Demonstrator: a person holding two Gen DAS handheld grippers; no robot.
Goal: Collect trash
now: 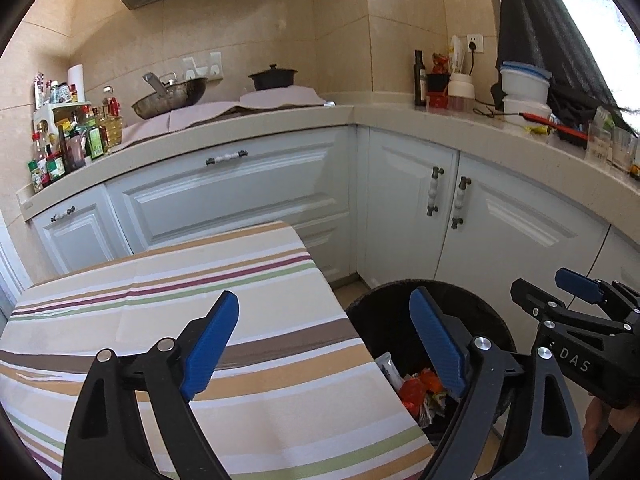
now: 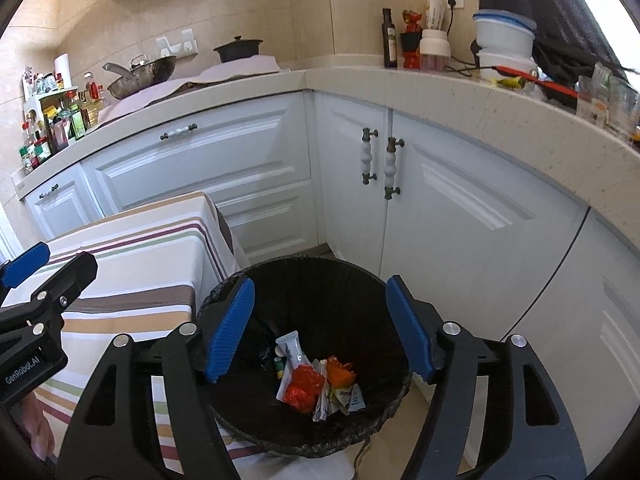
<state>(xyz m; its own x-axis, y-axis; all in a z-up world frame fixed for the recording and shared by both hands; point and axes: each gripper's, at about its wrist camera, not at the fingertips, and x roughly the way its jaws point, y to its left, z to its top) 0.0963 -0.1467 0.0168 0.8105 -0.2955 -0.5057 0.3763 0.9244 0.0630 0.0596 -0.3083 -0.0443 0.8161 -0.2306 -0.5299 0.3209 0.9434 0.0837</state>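
Note:
A black-lined trash bin (image 2: 360, 280) stands on the floor beside the striped table (image 2: 152, 264). Several wrappers (image 2: 316, 380) lie in its bottom, red, orange and white. My right gripper (image 2: 320, 328) is open and empty, hovering right over the bin mouth. My left gripper (image 1: 324, 344) is open and empty, above the table's right edge (image 1: 240, 320), with its right finger over the bin (image 1: 384, 320). The wrappers (image 1: 420, 392) also show in the left wrist view. The right gripper (image 1: 576, 292) appears at the right of the left wrist view.
White cabinets (image 2: 440, 200) stand close behind the bin. The counter (image 2: 480, 96) carries bottles, containers and glasses. A wok (image 1: 172, 96) and a black pot (image 1: 272, 78) sit on the covered stove. Condiment bottles (image 1: 64, 148) crowd the left counter end.

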